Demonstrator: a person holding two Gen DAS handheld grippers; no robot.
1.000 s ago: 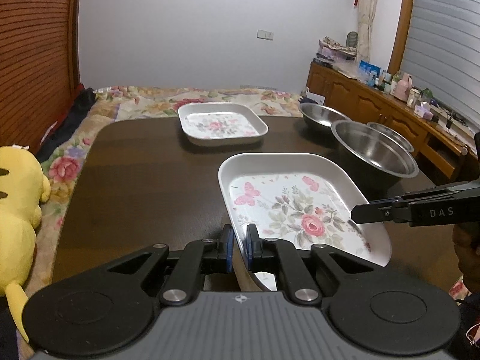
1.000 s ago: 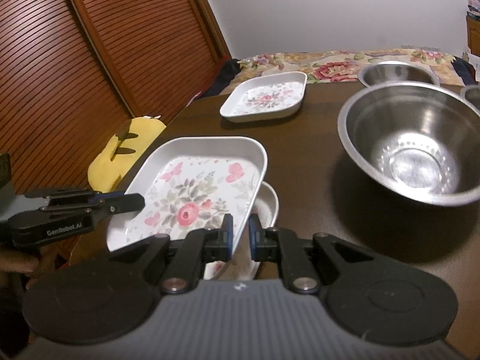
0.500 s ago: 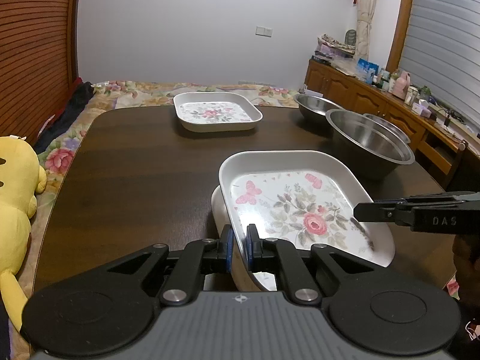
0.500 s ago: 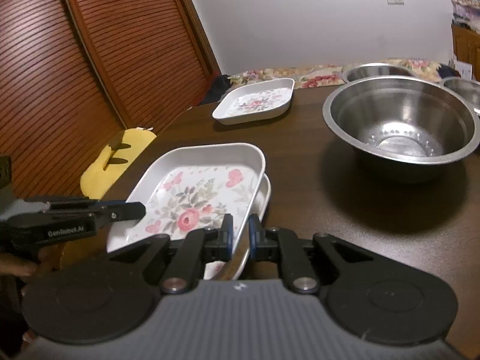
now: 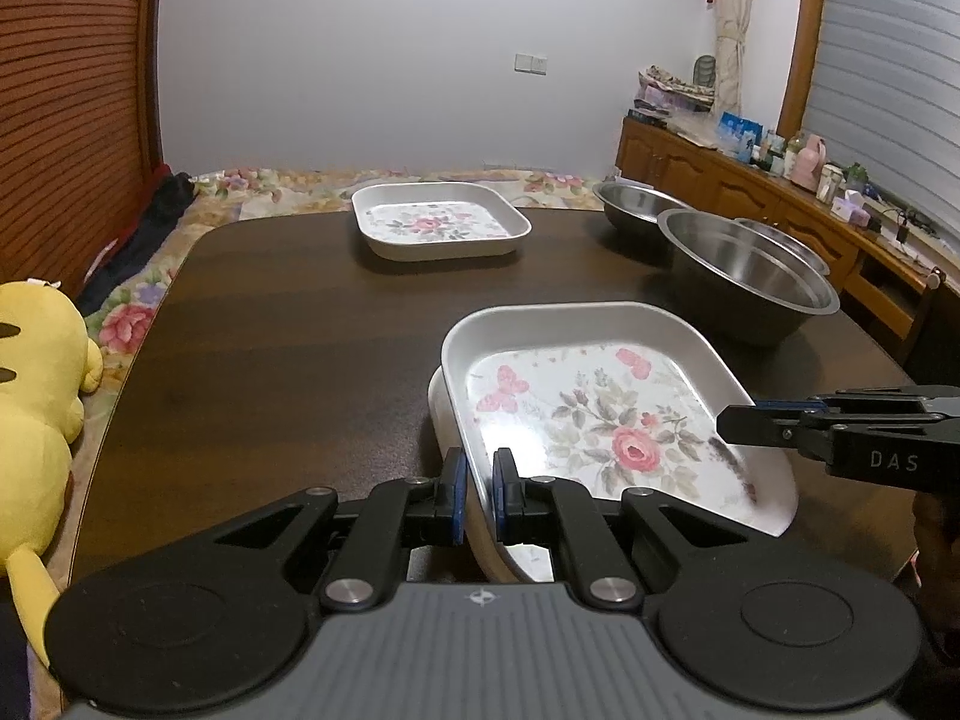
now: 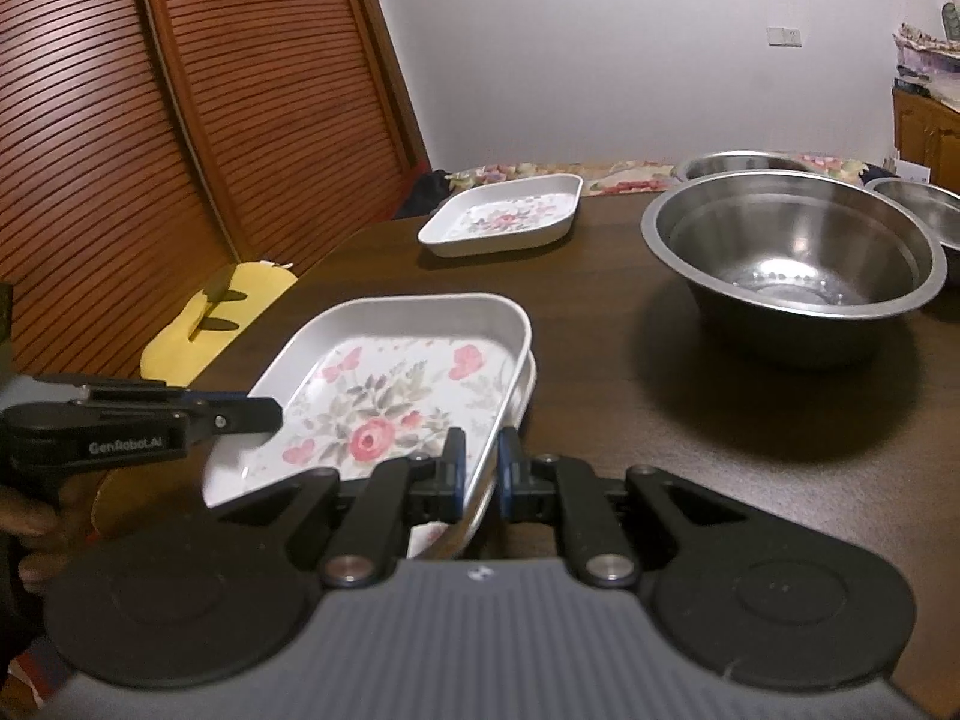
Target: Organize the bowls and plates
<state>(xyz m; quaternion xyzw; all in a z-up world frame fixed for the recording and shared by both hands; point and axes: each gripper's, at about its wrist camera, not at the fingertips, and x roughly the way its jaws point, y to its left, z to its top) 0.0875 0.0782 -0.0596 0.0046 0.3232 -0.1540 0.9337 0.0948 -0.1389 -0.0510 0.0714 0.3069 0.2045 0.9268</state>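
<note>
Floral plate (image 5: 600,414), square with rounded corners and a raised white rim, sits lower centre of the left wrist view, held over a second white dish (image 5: 441,414) whose edge shows just beneath its left side. Both lie on the near part of the dark worktop (image 5: 288,330).

Left tongs (image 5: 477,495) clamp the plate's near rim, blue pads on either side of the wall. Right tongs (image 6: 477,474) do the same on the opposite rim, seen bottom centre of the right wrist view. Both pinch the plate, so it is carried from two sides.

Handling, as a judgement: plate looks stiff and thin-walled, probably melamine or enamel, fairly light. Glossy surface, so likely slippery under the pads. The upright rim wall is the sensible place to hold; the flat printed floor offers nothing to pinch. A two-sided hold keeps it level. It may chip or clatter if dropped onto the dish below.

A matching plate (image 5: 438,225) stands well apart at upper centre of the frame. Steel bowls (image 5: 750,276) group at the right, the largest nearest. Yellow plush toy (image 5: 36,408) lies off the worktop's left edge.
</note>
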